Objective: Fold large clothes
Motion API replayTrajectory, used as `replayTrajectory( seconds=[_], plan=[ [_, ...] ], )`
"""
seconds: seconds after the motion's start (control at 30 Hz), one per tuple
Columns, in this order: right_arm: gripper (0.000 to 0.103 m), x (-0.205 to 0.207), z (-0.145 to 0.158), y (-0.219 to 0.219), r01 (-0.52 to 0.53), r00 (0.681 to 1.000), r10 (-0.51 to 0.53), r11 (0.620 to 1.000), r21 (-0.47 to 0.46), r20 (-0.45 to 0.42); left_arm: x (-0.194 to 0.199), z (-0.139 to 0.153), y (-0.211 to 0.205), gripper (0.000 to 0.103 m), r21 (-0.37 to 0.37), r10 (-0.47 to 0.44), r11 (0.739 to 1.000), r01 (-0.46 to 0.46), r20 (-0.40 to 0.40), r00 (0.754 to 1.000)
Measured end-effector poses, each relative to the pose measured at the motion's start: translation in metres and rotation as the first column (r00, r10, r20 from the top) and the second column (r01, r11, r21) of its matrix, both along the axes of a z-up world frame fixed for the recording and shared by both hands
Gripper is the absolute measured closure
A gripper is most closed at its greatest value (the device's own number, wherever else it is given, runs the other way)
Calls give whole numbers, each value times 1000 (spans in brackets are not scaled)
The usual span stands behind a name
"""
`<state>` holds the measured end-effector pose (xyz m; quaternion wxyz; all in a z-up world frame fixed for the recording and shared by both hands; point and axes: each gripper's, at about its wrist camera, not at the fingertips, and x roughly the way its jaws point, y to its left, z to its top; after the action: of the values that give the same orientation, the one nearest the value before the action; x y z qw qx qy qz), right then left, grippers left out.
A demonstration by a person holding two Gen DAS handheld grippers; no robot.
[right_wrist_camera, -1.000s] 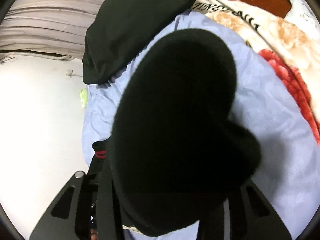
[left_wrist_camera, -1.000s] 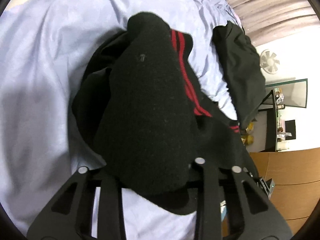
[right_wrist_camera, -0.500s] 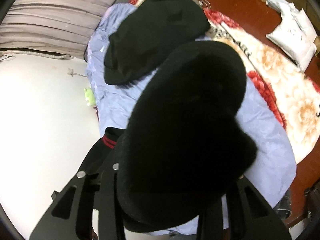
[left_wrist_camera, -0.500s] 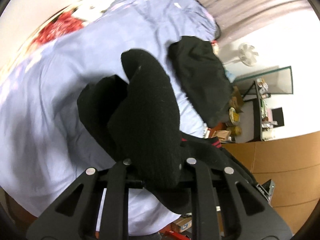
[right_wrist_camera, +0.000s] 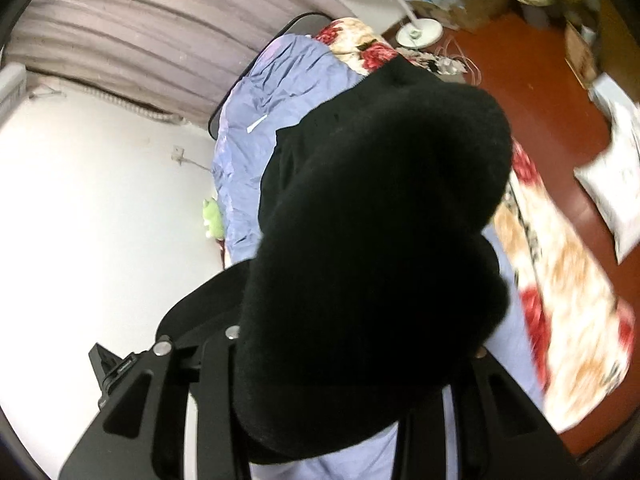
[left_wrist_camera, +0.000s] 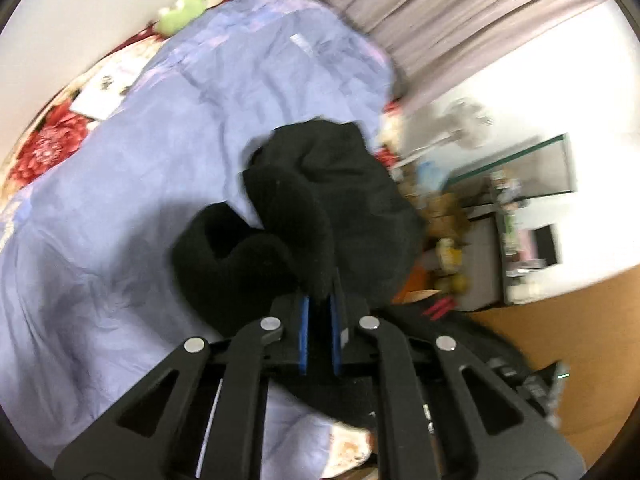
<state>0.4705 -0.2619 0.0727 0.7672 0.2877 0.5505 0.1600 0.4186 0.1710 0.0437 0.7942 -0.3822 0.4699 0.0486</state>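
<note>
- Left gripper [left_wrist_camera: 319,300]: pitched steeply downward above the bed; its blue-padded jaws have just been closing and now stand almost together, pinching a fold of the black garment [left_wrist_camera: 288,232].
- Black garment: bunched over the left fingers, hanging above the lilac sheet [left_wrist_camera: 120,208]; a second dark heap [left_wrist_camera: 360,184] lies farther off, near the bed's right edge.
- Right gripper [right_wrist_camera: 320,420]: also angled steeply down; thick black cloth [right_wrist_camera: 372,240] drapes over both fingers and hides the tips, so the grip cannot be told.
- Surroundings: floral blanket [right_wrist_camera: 560,320] right of the sheet, grey curtain [right_wrist_camera: 140,40] at the far end, standing fan [left_wrist_camera: 464,120] beyond the bed.
</note>
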Motion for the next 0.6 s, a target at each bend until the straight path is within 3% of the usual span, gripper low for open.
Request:
replayTrajectory(
  seconds=[0.17, 0.3, 0.47, 0.5, 0.57, 0.6],
  plan=[
    [68, 30, -57, -19, -49, 996, 47, 998, -37, -72, 9, -63, -16, 97, -22, 27, 999, -30, -115, 993],
    [67, 6, -106, -40, -11, 993, 9, 1000, -13, -121, -8, -111, -28, 97, 2, -6, 1000, 7, -196, 981],
    [66, -34, -170, -60, 65, 977, -65, 998, -7, -201, -47, -180, -41, 96, -49, -43, 998, 30, -282, 959],
    [66, -40, -177, -65, 74, 975, -73, 997, -5, -209, -53, -186, -41, 91, -62, -42, 998, 25, -282, 959],
    [66, -53, -189, -74, 101, 971, -97, 995, 6, -218, -71, -202, -43, 67, -70, -27, 998, 7, -285, 958],
    [66, -55, -191, -76, 107, 970, -102, 994, 11, -220, -82, -210, -41, 49, -73, 1, 997, -23, -290, 957]
  ],
)
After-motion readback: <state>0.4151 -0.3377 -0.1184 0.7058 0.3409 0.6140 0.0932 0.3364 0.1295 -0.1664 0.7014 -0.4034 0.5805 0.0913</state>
